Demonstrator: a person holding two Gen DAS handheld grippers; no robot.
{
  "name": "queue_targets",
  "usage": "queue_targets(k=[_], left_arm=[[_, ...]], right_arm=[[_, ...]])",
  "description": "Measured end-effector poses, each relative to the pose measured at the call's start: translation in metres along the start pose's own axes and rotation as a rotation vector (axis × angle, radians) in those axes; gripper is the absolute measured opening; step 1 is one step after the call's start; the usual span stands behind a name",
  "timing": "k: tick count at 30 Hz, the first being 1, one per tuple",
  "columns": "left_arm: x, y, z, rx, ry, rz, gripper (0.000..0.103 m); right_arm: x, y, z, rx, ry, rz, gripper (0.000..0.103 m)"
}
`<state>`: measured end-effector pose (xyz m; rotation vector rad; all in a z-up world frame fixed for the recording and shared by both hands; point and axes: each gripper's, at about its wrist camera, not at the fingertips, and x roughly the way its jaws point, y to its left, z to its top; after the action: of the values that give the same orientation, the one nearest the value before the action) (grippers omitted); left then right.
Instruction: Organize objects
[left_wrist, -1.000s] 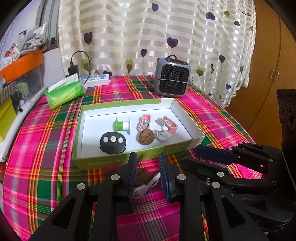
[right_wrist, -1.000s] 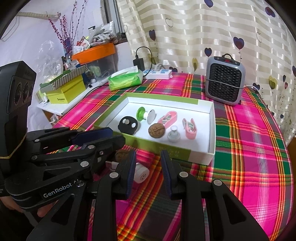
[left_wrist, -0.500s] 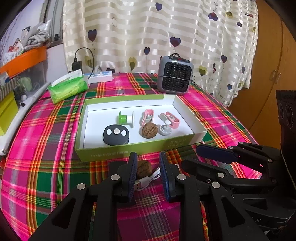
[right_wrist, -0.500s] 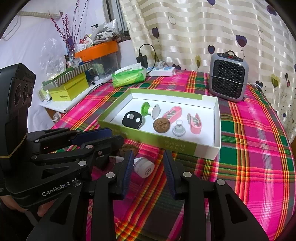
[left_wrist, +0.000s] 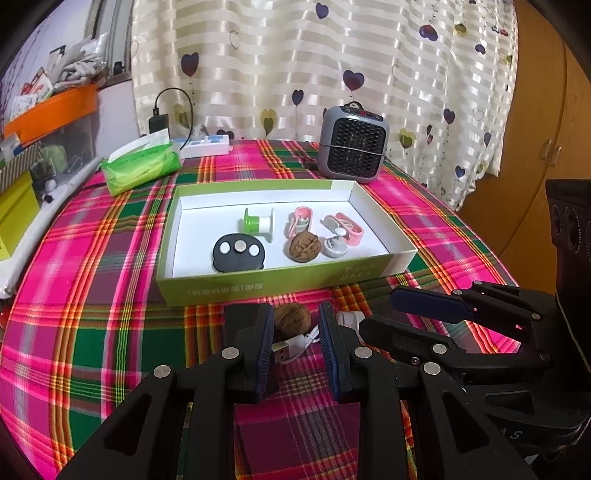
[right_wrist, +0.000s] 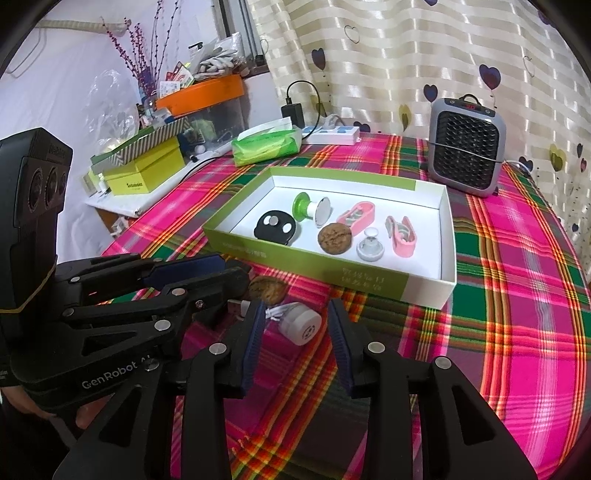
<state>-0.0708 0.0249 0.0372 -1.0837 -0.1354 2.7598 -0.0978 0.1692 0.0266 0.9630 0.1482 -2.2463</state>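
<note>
Near the table's front edge, just outside the green box (left_wrist: 280, 286), the loose walnut (left_wrist: 291, 318) lay straight ahead of the left gripper (left_wrist: 295, 332), whose narrow jaws were opening, while the right gripper (right_wrist: 297, 328), also opening, half-wide, faced the white charger plug (right_wrist: 301, 326).
</note>
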Motion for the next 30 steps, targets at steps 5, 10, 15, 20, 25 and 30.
queue_targets(k=[5,10,15,20,25,30], left_arm=[[-0.002,0.005,-0.010,-0.010,-0.002,-0.003,0.029],[-0.005,0.010,-0.015,-0.015,-0.004,0.003,0.035],[-0.007,0.014,-0.017,-0.022,-0.010,0.013,0.040],[-0.006,0.022,-0.019,-0.024,-0.006,0.026,0.041],[-0.002,0.025,-0.021,-0.023,0.004,0.029,0.041],[0.003,0.025,-0.022,-0.020,0.021,0.029,0.041]], right_arm=[[0.003,0.002,-0.005,-0.005,0.014,0.011,0.039],[0.005,0.001,-0.007,-0.002,0.021,0.015,0.039],[0.008,0.002,-0.006,-0.006,0.026,0.018,0.039],[0.012,0.002,-0.007,-0.007,0.040,0.017,0.039],[0.016,0.002,-0.008,-0.004,0.053,0.018,0.039],[0.021,0.002,-0.008,-0.003,0.066,0.018,0.039]])
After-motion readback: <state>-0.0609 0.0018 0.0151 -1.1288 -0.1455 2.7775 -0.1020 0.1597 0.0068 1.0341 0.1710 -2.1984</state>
